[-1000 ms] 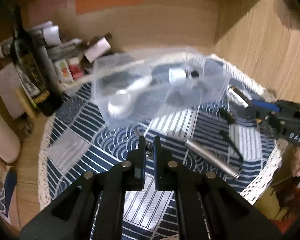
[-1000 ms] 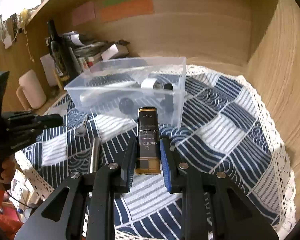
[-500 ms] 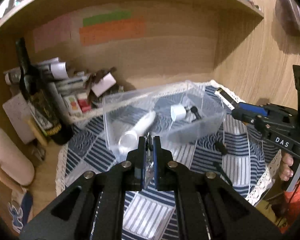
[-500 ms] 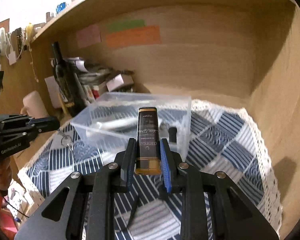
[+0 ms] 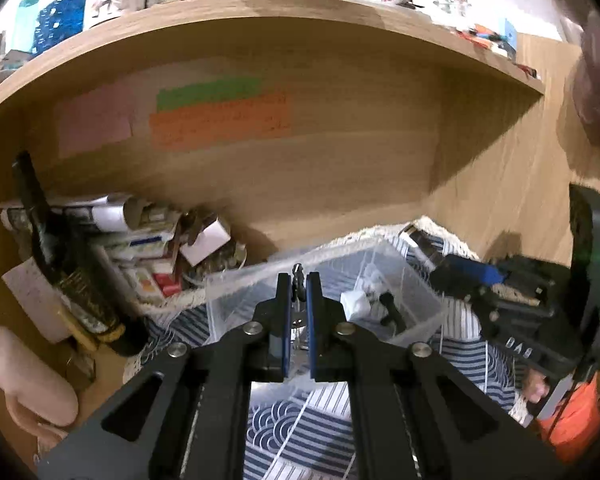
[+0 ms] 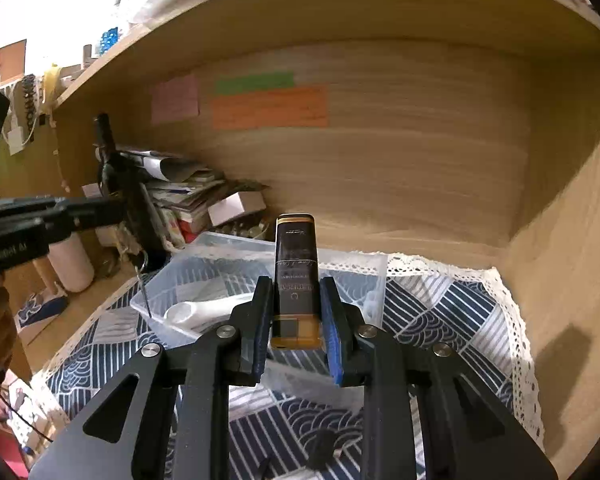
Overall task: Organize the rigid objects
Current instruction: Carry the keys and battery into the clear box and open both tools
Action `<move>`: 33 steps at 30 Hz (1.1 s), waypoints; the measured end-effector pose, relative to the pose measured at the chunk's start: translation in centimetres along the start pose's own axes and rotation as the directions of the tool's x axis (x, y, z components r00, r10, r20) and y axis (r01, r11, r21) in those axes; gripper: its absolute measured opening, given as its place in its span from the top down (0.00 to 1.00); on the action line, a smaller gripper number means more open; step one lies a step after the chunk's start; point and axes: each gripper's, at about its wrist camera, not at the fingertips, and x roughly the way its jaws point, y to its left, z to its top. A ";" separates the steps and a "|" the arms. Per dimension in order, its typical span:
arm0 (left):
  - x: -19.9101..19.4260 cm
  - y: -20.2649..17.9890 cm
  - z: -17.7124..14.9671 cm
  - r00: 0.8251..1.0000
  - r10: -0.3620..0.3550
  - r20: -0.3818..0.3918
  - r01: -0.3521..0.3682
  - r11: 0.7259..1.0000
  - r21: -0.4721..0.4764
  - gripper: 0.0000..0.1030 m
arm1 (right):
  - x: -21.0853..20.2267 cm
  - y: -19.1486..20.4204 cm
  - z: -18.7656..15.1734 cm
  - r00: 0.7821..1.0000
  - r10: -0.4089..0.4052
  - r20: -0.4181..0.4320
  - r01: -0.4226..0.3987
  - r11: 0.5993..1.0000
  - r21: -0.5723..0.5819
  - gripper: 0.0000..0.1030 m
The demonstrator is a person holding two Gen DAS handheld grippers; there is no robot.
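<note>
My left gripper [image 5: 298,280] is shut on a small metal key ring [image 5: 298,276]; in the right wrist view the ring and a thin pin [image 6: 142,280] hang from it above the clear plastic box [image 6: 364,264]. My right gripper [image 6: 296,284] is shut on a black and gold lighter [image 6: 295,268], held upright above the box's near side. The box [image 5: 220,300] holds a white scoop [image 6: 208,310], a white cap [image 5: 354,302] and a small black part [image 5: 390,308]. It stands on a blue patterned cloth [image 6: 440,312].
A dark bottle [image 5: 60,264], stacked papers and small cartons [image 5: 148,248] crowd the back left corner. Wooden walls close the back and right. A small black object [image 6: 322,446] lies on the cloth below my right gripper. The right gripper also shows in the left wrist view [image 5: 452,260].
Both grippers have risen and moved toward the box with their loads. The box now sits lower and smaller in both views.
</note>
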 end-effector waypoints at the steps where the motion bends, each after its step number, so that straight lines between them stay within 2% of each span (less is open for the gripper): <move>1: 0.4 0.0 0.3 1.000 -0.004 -0.002 0.004 1.000 -0.002 0.95 | 0.4 -0.1 0.1 1.000 0.001 -0.005 -0.001 1.000 0.000 0.79; 6: 3.5 -0.6 0.5 0.999 -0.029 -0.040 0.029 1.000 -0.013 0.95 | 3.0 0.0 0.3 0.998 0.025 -0.057 -0.025 1.000 -0.001 0.79; 11: 7.5 -0.9 -1.3 0.991 -0.048 -0.126 0.045 0.999 -0.026 0.95 | 6.0 0.7 -0.4 0.991 0.030 -0.130 -0.033 0.999 -0.022 0.79; 16: 10.6 -0.9 -3.5 0.979 -0.037 -0.201 0.031 0.999 -0.035 0.95 | 8.7 1.0 -1.4 0.979 0.022 -0.203 -0.030 0.999 -0.033 0.79; 23: 12.6 -0.3 -5.3 0.966 -0.023 -0.259 0.010 0.999 -0.053 0.95 | 10.3 1.4 -2.1 0.967 -0.009 -0.256 -0.009 0.997 -0.071 0.79; 25: 12.6 -0.1 -5.5 0.966 0.003 -0.260 -0.018 0.998 -0.056 0.93 | 10.1 1.6 -2.0 0.966 -0.018 -0.258 -0.003 0.997 -0.081 0.79; 29: 11.8 -0.3 -5.6 0.967 0.019 -0.254 -0.032 0.998 -0.047 0.79 | 8.8 1.4 -1.3 0.973 -0.006 -0.232 -0.011 0.997 -0.072 0.78; 33: 9.8 -0.6 -5.1 0.978 0.037 -0.205 -0.047 0.998 -0.044 0.63 | 6.7 1.1 -0.7 0.982 -0.004 -0.191 -0.008 0.998 -0.060 0.75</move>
